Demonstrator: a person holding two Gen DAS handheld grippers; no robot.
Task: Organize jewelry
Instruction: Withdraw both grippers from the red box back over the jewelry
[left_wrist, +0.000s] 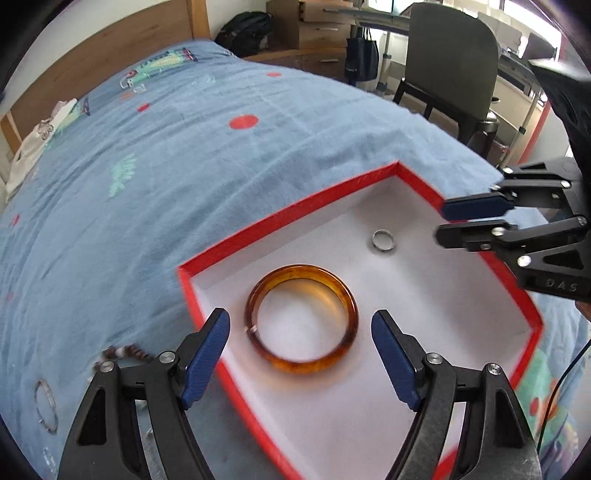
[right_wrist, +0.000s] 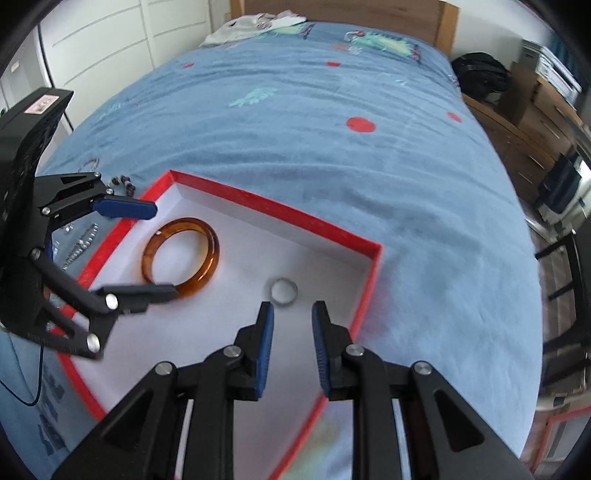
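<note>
Left claw (left_wrist: 301, 363) spread wide astride amber bangle (left_wrist: 301, 318), right claw (right_wrist: 292, 349) narrowly parted behind ring (right_wrist: 283, 291).

A box (left_wrist: 207, 275) lies on the bed (left_wrist: 184, 155). In it lie a bangle (left_wrist: 301, 319) and, apart from it toward one corner, a ring (left_wrist: 384, 240). Outside the box wall, on the bed, lie beads (right_wrist: 123, 183) and what seems to be a chain (right_wrist: 79, 247). Clothes (right_wrist: 258, 20) lie by the headboard (right_wrist: 332, 11).
</note>
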